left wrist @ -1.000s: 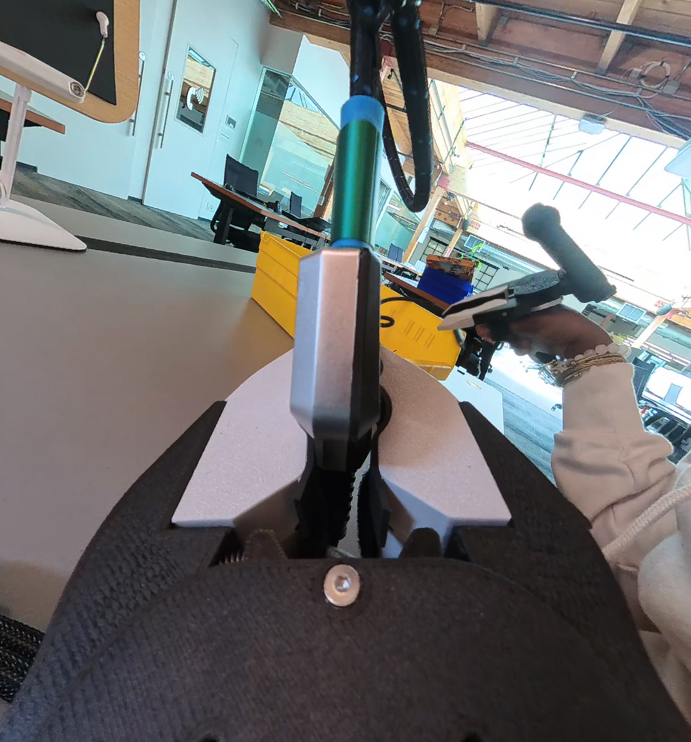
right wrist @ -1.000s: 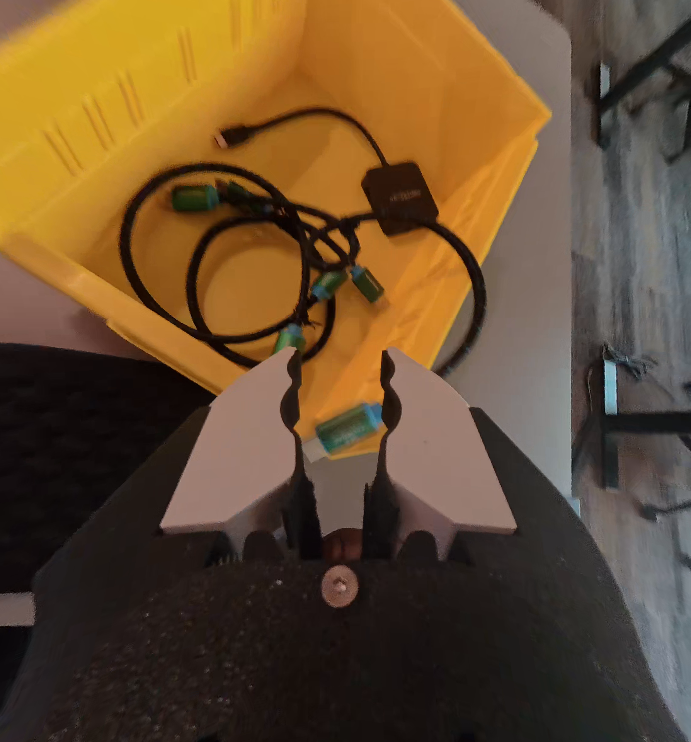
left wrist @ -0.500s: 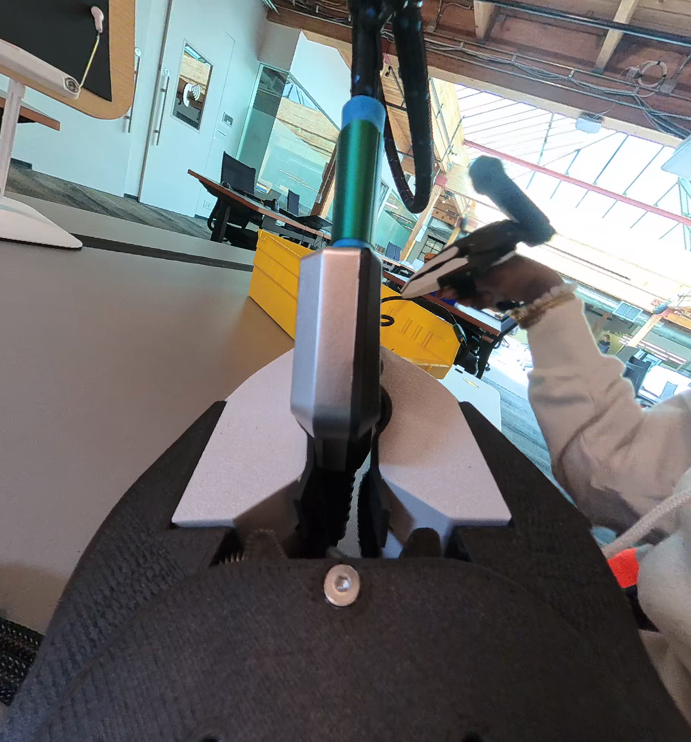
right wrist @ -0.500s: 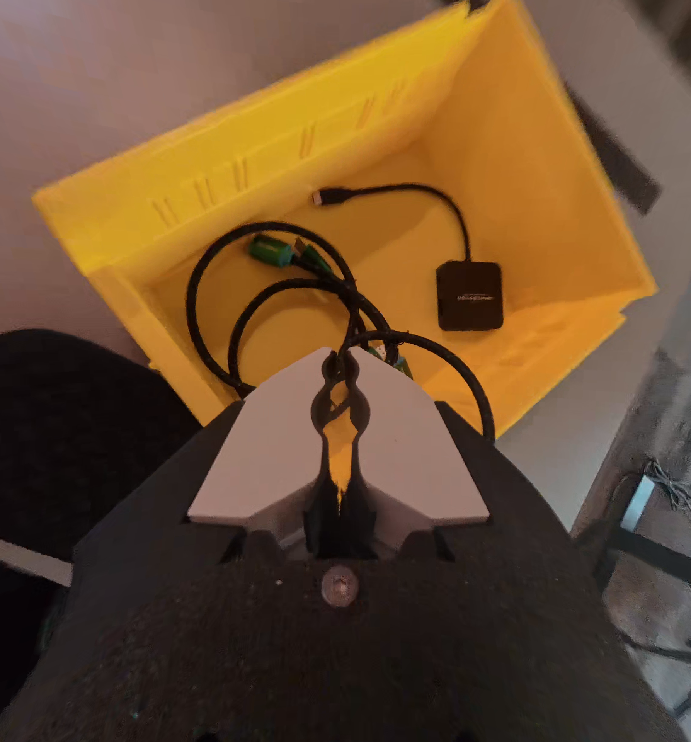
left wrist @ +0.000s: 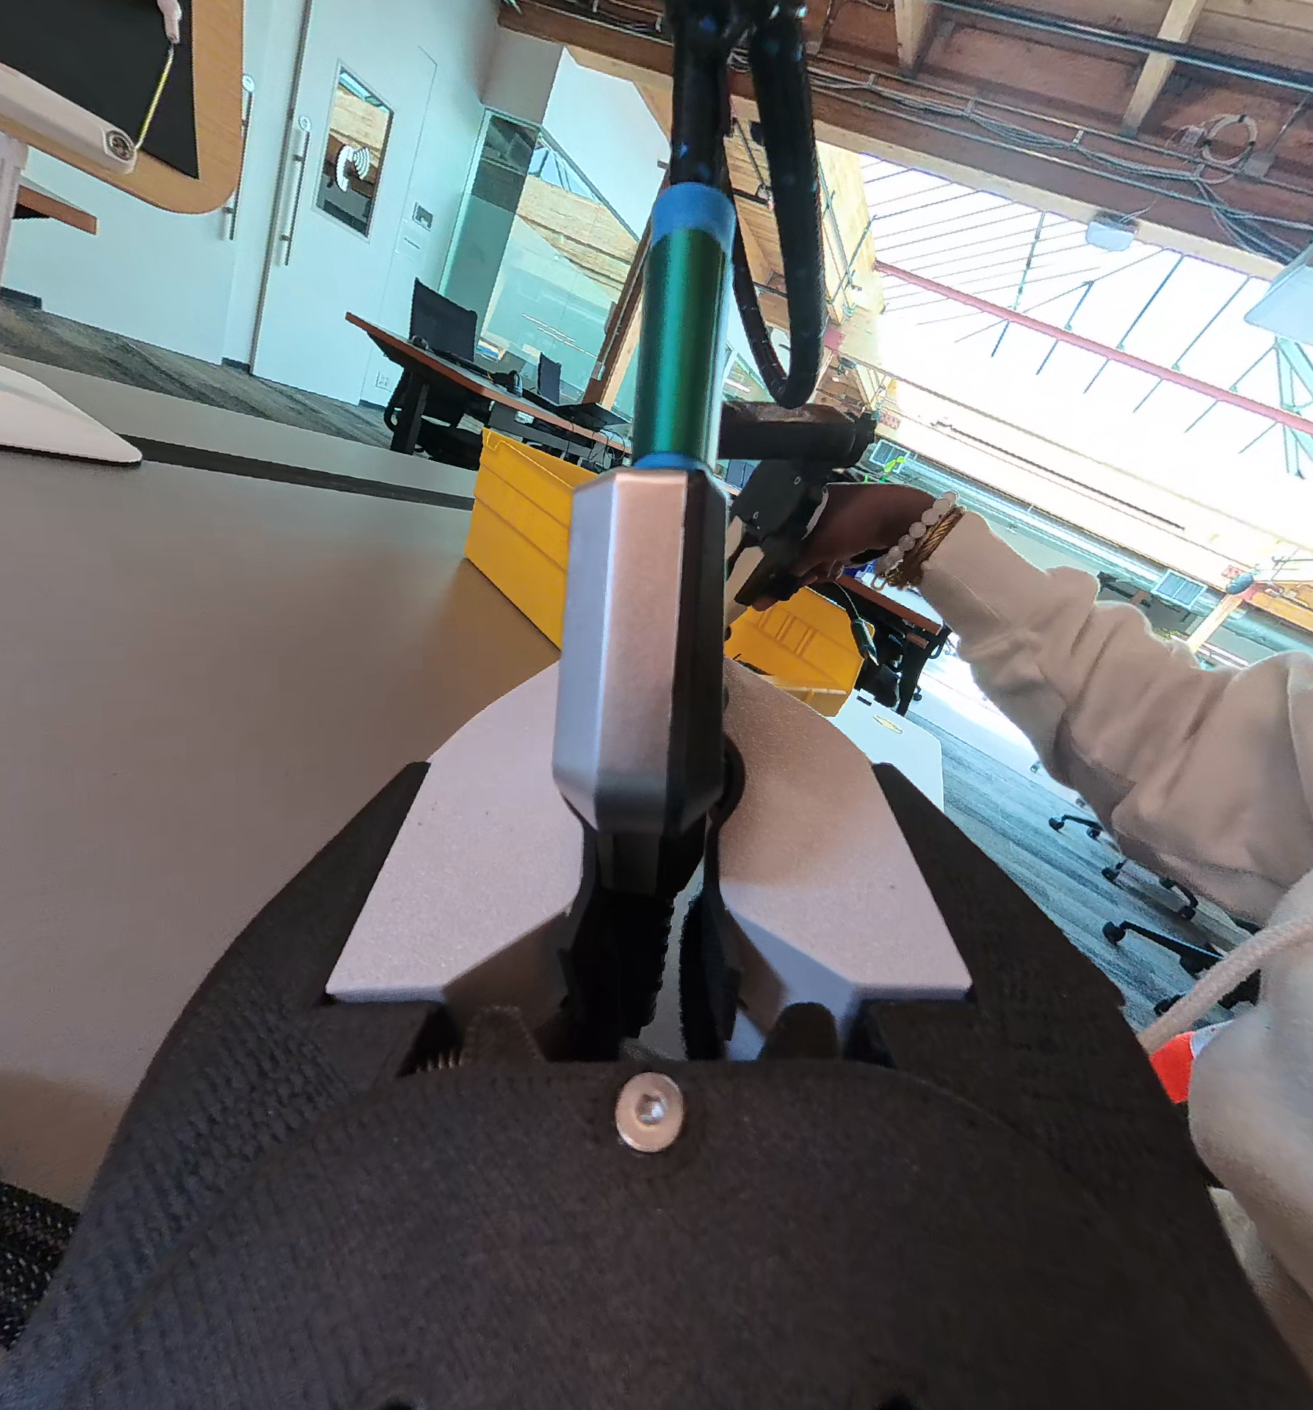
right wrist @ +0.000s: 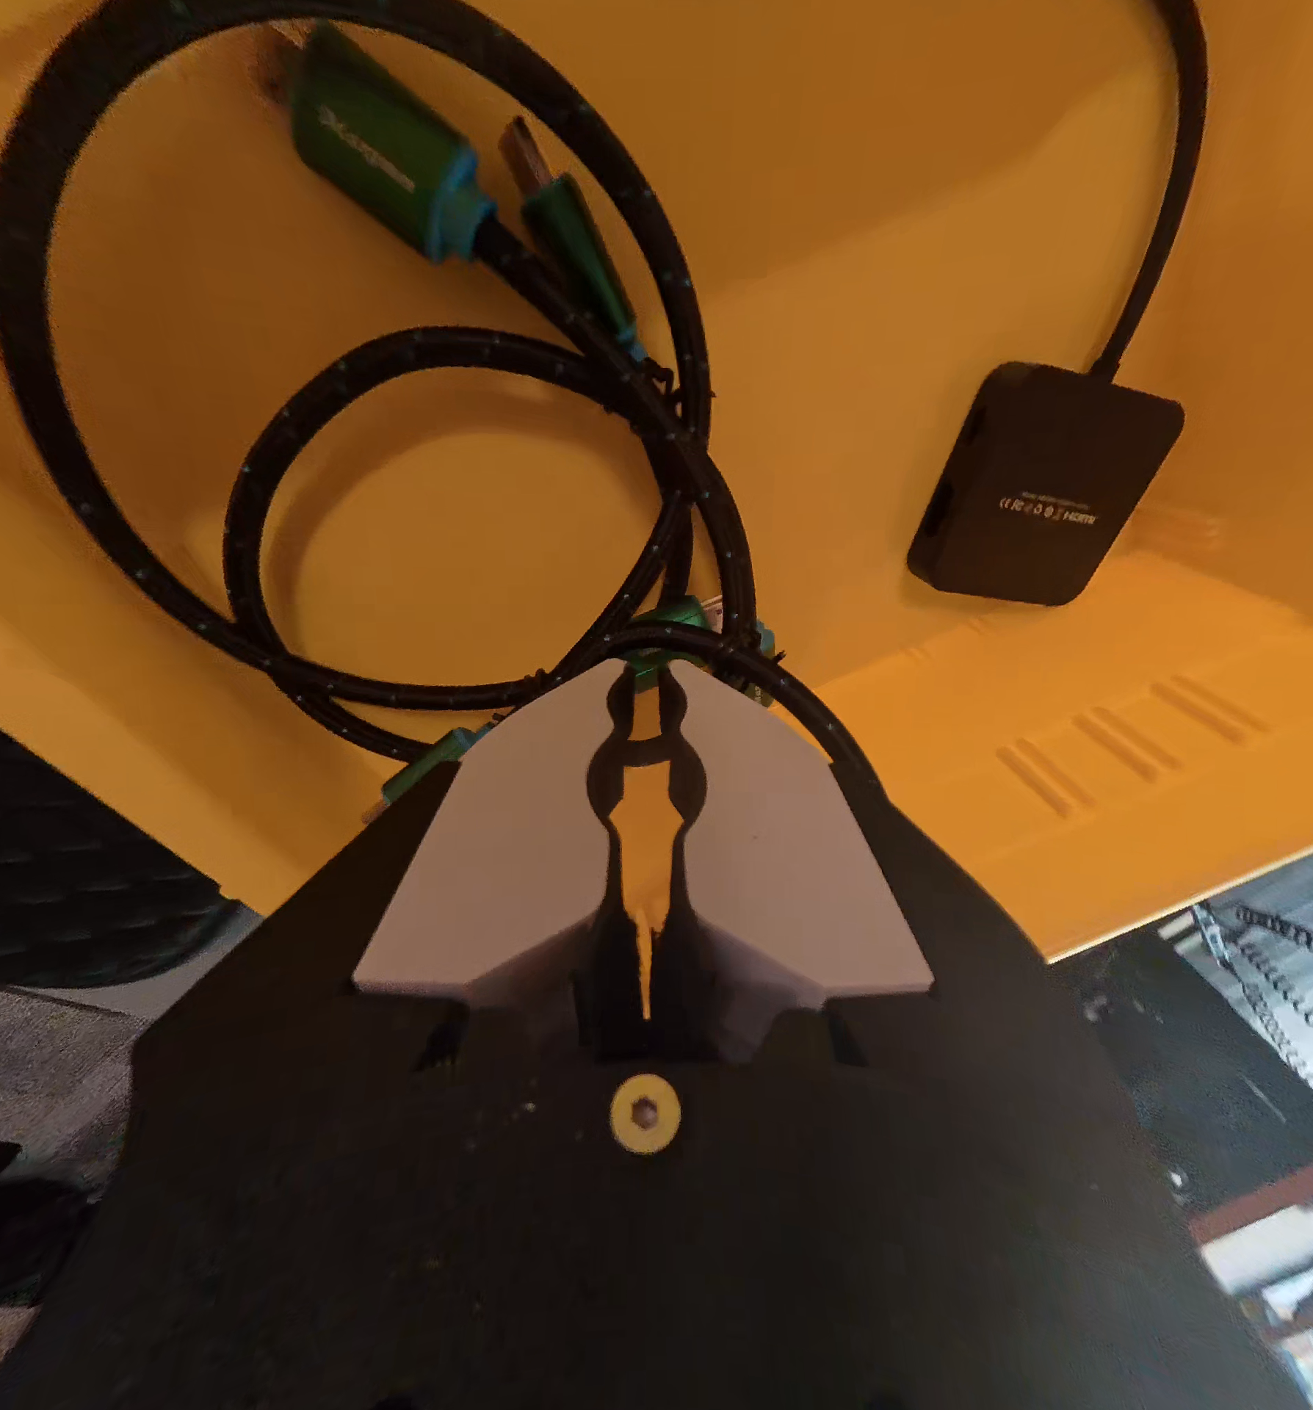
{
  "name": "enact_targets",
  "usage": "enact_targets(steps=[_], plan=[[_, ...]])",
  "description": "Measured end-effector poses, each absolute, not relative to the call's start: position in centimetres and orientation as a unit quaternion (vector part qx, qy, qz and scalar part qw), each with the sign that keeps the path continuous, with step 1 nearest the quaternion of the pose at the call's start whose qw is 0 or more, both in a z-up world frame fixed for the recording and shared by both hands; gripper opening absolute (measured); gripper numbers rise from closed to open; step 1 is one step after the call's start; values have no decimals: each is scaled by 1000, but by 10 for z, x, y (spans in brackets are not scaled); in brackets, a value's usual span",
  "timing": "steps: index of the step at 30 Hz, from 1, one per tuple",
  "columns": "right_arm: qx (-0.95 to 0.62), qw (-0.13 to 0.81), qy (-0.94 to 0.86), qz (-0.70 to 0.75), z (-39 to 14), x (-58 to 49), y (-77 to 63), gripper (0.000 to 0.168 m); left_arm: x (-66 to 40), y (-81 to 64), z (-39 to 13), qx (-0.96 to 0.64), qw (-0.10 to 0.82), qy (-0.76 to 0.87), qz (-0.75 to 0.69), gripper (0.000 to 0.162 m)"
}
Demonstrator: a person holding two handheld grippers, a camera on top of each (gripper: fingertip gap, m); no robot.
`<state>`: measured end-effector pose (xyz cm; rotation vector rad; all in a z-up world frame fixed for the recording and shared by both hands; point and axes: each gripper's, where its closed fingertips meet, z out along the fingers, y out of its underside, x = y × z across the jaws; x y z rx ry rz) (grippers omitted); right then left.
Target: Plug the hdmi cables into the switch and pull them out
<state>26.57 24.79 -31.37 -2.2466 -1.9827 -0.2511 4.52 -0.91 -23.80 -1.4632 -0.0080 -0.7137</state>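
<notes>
left gripper (left wrist: 642, 763) clamps switch (left wrist: 623, 648) — upright; green plug (left wrist: 680, 343) on top

- The switch (left wrist: 630, 664) is standing upright in the left claw (left wrist: 684, 732), with a plug (left wrist: 680, 351) sitting in its top.
- The bin (left wrist: 520, 526) is resting on the bench (left wrist: 218, 610) beyond that claw.
- Inside the bin, cables (right wrist: 379, 366) are lying coiled ahead of the right claw (right wrist: 647, 687), and a small box (right wrist: 1042, 488) is lying ahead to its right.

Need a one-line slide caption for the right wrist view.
Right tongs, nearly shut, reach into the yellow bin over coiled HDMI cables, with the black switch lying apart to the right.
</notes>
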Motion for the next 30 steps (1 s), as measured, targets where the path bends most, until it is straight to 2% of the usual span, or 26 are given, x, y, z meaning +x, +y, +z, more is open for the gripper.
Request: enact_targets(steps=[1,2,3,4,6,7,10,12,18,19,22,23,26,30], plan=[[-742,70,-663,-71,-312,265,247,10,45,-9,-238,-653,687,-3,-319,24],[-739,69,-669,-47,-309,263,244,28,45,-9,-238,-653,686,-3,-319,24],[-741,57,-669,7,-308,256,231,69,45,-9,-238,-653,686,-3,-319,24],[-745,61,-664,27,-307,252,228,77,45,-9,-238,-654,686,-3,-319,24],[-731,84,-677,-18,-305,261,239,56,46,-9,-238,-654,686,-3,-320,24],[-723,95,-683,-35,-303,264,243,40,46,-9,-238,-654,686,-2,-320,24],[-718,127,-685,-7,-293,256,238,9,46,-9,-238,-654,685,-2,-321,24],[-724,156,-671,-19,-287,255,245,4,46,-9,-238,-655,684,-2,-321,24],[-739,153,-656,-21,-282,255,245,10,46,-9,-238,-654,684,-2,-322,24],[-740,169,-650,-29,-274,256,248,15,46,-9,-238,-654,684,-1,-322,24],[-767,229,-595,-70,-239,279,259,50,46,-9,-238,-655,684,-1,-323,24],[-779,249,-568,-93,-226,294,264,55,46,-9,-238,-654,684,-1,-323,24],[-825,280,-483,-84,-206,337,264,51,47,-9,-239,-656,681,1,-326,24],[-865,222,-448,46,-234,348,242,32,48,-9,-239,-656,680,2,-327,24]])
